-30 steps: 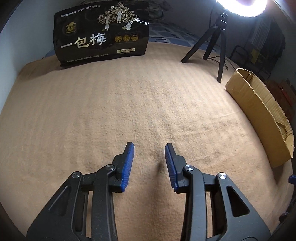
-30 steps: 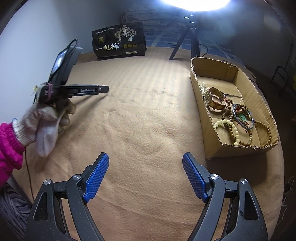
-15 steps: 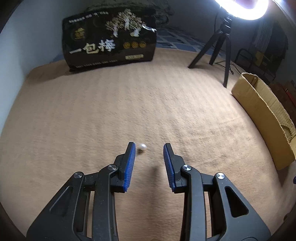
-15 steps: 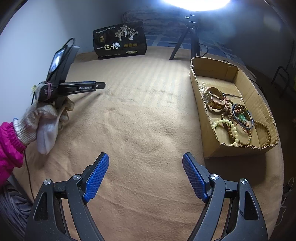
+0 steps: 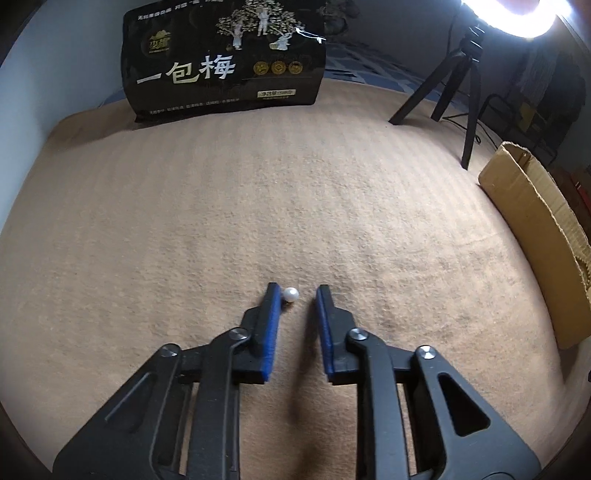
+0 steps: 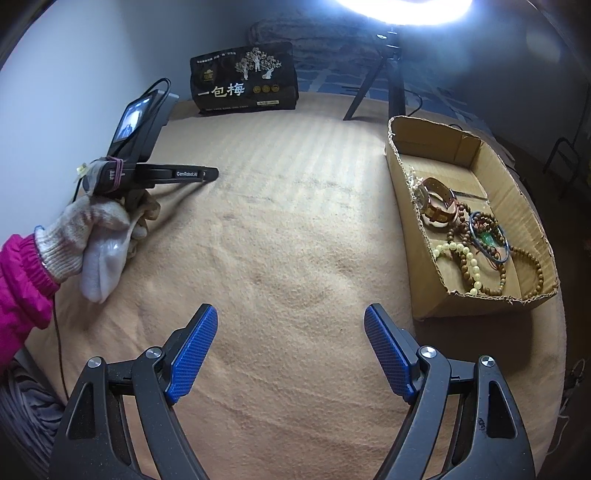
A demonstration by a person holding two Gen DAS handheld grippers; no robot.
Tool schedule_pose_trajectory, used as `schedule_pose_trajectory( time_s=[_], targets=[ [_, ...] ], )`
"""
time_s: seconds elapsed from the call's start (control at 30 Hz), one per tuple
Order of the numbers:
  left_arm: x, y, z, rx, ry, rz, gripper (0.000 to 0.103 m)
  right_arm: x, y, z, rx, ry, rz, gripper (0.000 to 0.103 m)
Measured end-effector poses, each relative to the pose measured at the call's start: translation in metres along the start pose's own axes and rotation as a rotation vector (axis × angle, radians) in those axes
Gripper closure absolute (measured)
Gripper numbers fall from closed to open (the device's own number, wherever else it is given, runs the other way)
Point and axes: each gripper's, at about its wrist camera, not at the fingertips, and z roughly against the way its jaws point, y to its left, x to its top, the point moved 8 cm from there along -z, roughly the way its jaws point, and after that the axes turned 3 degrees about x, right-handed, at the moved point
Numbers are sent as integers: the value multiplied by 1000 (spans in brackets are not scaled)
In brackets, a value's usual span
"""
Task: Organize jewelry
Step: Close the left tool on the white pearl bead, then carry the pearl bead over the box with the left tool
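Tan fleece blanket (image 6: 295, 229) covers the whole surface, ribbed in faint stripes and lit from the far side by a ring light (image 5: 513, 16) on a black tripod (image 5: 461, 96)

Nearest in the right wrist view, the right gripper (image 6: 291, 325) hangs over bare blanket with its blue fingers (image 6: 192, 354) spread wide and nothing between them. To the right of it, a little farther, sits a shallow cardboard box (image 6: 402, 162) holding a brown-strapped watch (image 6: 437, 201), wooden bead strings (image 6: 517, 266), pale yellow beads (image 6: 461, 254) and a dark bangle (image 6: 491, 236). Over on the left, a gloved hand (image 6: 85, 229) in a pink sleeve (image 6: 18, 291) holds the left gripper (image 5: 297, 291), a small screen (image 6: 129, 120) standing on top of it.

In the left wrist view its fingers (image 5: 271, 321) have just been closing and stand narrowly apart. A small white pearl (image 5: 290, 294) lies on the blanket between the tips, touching the left finger and clear of the right one, so it is not yet pinched. The box's outer wall shows at the right edge.

Farthest off, a black snack bag (image 5: 225, 59) with pale Chinese lettering stands upright at the blanket's back edge, against a pale wall (image 6: 74, 74)
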Motion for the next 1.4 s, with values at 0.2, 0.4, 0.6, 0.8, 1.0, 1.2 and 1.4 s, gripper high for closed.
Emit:
schedule_pose_trajectory(
  time_s=[0.2, 0.4, 0.6, 0.8, 1.0, 1.2, 1.4],
  targets=[
    [-1, 8, 0, 0, 0, 21, 96, 0, 0, 2, -6, -5, 9, 21],
    [5, 7, 17, -12, -17, 32, 97, 1, -5, 5, -19, -15, 3, 21],
    [15, 1, 53, -47, -78, 43, 97, 1, -9, 13, -39, -34, 13, 21],
    [14, -31, 81, -88, -112, -9, 97, 2, -14, 22, -64, -57, 18, 21],
    [21, -77, 110, -152, -154, -68, 97, 1, -25, 33, -89, -78, 9, 21],
    [24, -125, 125, -199, -171, -121, 97, -4, -38, 41, -107, -89, -9, 21],
    [18, -165, 127, -223, -159, -175, 97, -11, -56, 46, -132, -87, -44, 21]
  ],
)
